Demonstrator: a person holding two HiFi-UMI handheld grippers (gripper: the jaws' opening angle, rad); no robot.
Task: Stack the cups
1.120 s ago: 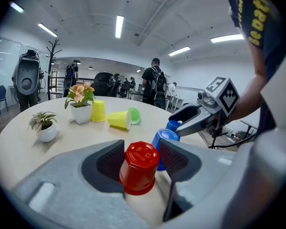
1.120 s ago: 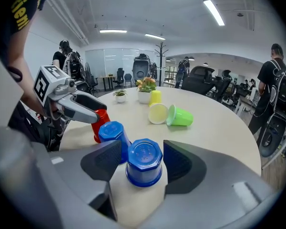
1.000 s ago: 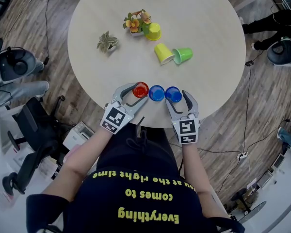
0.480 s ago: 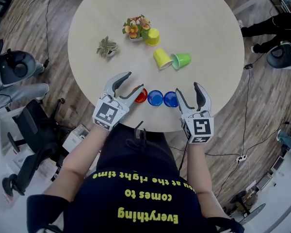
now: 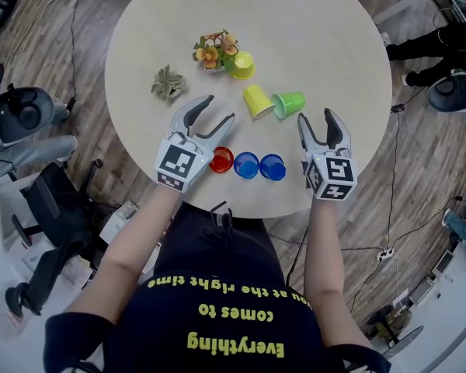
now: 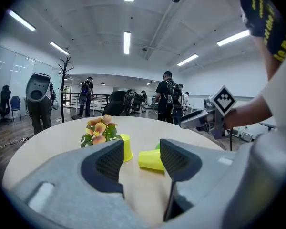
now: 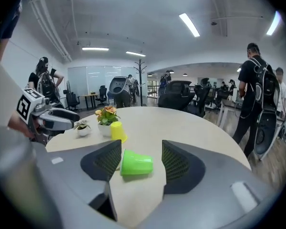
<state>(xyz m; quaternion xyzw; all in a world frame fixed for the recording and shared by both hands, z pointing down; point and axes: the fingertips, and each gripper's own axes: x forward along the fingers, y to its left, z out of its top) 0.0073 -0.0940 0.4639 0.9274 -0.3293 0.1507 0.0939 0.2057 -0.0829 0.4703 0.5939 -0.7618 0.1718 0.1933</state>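
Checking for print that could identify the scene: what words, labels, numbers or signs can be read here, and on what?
"Everything comes to you at the right time": yellow letters on the person's dark shirt, upside down in the head view, with "you" partly hidden.
Square markers: black-and-white patterns, no letters or numbers.
Yellow shirt letters in the left gripper view: too cut off to read.

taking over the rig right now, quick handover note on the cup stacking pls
Left tongs: open, empty, hovering beyond the red cup.
Right tongs: empty, jaws closing; green cup lies ahead, not between them.
Cups: red cup, blue cup, second blue cup upright in a row at the table's near edge; lime cup and green cup on their sides; yellow cup upside down by the flower pot.
Done: nothing stacked.
Left: stack all six.
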